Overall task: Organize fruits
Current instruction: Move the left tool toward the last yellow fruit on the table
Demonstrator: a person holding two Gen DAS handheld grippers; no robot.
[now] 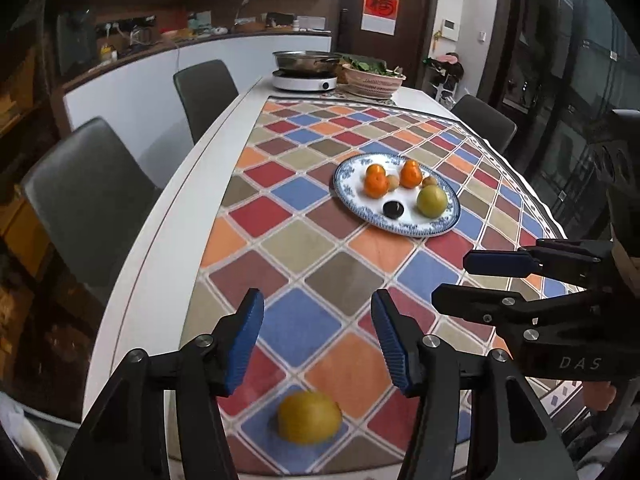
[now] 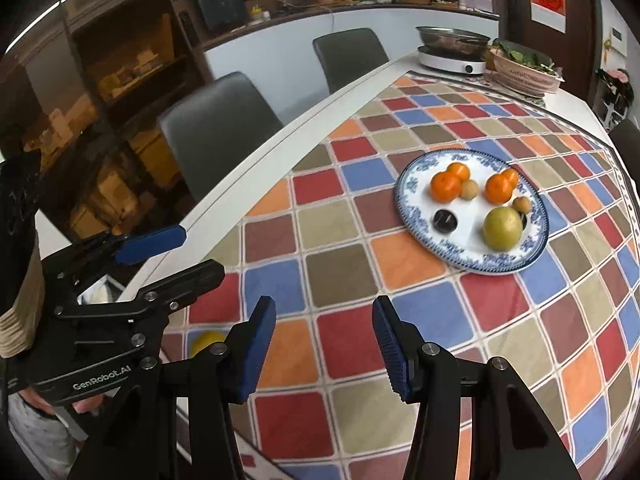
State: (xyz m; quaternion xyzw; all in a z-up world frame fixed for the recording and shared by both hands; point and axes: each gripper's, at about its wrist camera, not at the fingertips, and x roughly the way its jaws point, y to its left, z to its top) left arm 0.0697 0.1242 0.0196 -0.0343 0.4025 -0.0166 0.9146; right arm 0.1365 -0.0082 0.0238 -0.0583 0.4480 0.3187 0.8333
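Observation:
A blue-and-white plate sits on the checkered tablecloth and holds several fruits: oranges, a yellow-green pear, small brown fruits and a dark plum. A loose yellow fruit lies on the cloth near the front edge. My left gripper is open and empty, hovering just beyond that yellow fruit. My right gripper is open and empty over the cloth, short of the plate.
An induction cooker with a steel pan and a basket of greens stand at the table's far end. Grey chairs line the left side. The white table edge runs along the left.

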